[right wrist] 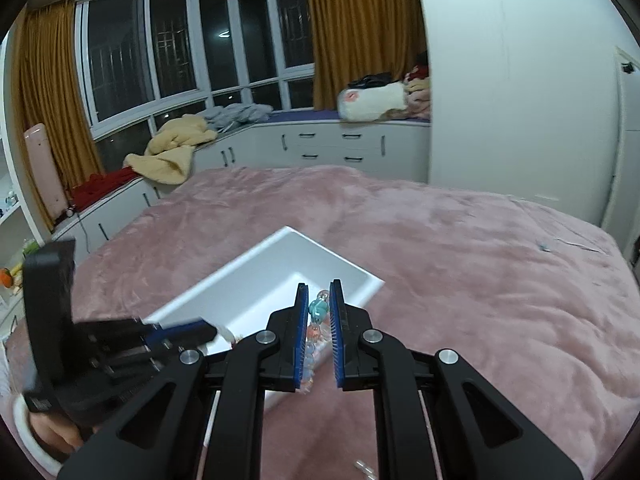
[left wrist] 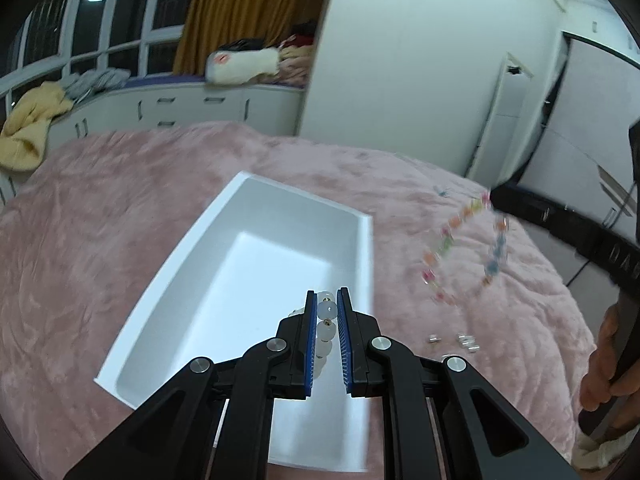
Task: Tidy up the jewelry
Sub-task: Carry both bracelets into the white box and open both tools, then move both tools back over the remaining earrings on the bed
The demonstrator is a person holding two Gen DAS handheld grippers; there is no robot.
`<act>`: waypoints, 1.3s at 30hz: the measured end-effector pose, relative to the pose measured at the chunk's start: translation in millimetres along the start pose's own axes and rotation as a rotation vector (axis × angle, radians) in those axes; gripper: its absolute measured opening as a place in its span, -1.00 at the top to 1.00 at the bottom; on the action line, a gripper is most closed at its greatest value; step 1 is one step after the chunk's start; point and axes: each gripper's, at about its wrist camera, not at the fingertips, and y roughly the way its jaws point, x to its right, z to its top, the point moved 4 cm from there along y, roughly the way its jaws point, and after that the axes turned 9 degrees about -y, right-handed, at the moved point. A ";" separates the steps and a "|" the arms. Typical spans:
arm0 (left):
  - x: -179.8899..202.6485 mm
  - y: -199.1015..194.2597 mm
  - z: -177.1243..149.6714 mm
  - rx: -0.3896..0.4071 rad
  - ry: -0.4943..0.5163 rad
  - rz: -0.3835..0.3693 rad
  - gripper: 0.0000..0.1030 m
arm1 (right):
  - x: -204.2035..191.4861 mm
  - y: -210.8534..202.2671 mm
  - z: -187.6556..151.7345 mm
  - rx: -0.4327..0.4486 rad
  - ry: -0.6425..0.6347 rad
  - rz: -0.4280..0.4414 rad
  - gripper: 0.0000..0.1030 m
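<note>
A white open box [left wrist: 360,264] lies on the pink bedspread; it also shows in the right wrist view [right wrist: 360,276]. My left gripper [left wrist: 327,300] is shut on a white bead bracelet [left wrist: 326,330] and holds it over the box's near right corner. My right gripper [right wrist: 319,292] is shut on a colourful bead bracelet [right wrist: 318,308], which hangs blurred above the bedspread right of the box in the left wrist view [left wrist: 464,256]. The left gripper [right wrist: 188,330] reaches over the box from the left in the right wrist view.
Several small silver pieces [left wrist: 456,340] lie on the pink bedspread [left wrist: 120,220] right of the box. The right gripper's body and the hand [left wrist: 608,344] fill the right edge. White cabinets [right wrist: 320,148] and a wardrobe [right wrist: 500,80] stand behind the bed.
</note>
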 end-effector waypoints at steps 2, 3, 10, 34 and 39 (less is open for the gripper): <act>-12.8 8.6 0.0 -0.022 -0.016 0.013 0.71 | -9.0 20.6 8.5 -0.019 -0.002 0.028 0.78; -20.6 14.0 -1.0 -0.037 -0.028 0.017 0.71 | -12.4 27.2 10.2 -0.026 -0.003 0.035 0.78; -45.2 43.7 -16.8 -0.094 -0.060 0.051 0.71 | -33.9 102.1 1.1 -0.142 0.008 0.092 0.78; -33.4 25.2 -12.4 -0.048 -0.042 0.088 -0.13 | -37.8 110.1 0.1 -0.114 0.023 0.119 -0.05; -11.4 -7.6 1.5 0.025 -0.011 0.060 -0.23 | -18.7 49.9 24.4 0.007 0.016 0.084 -0.20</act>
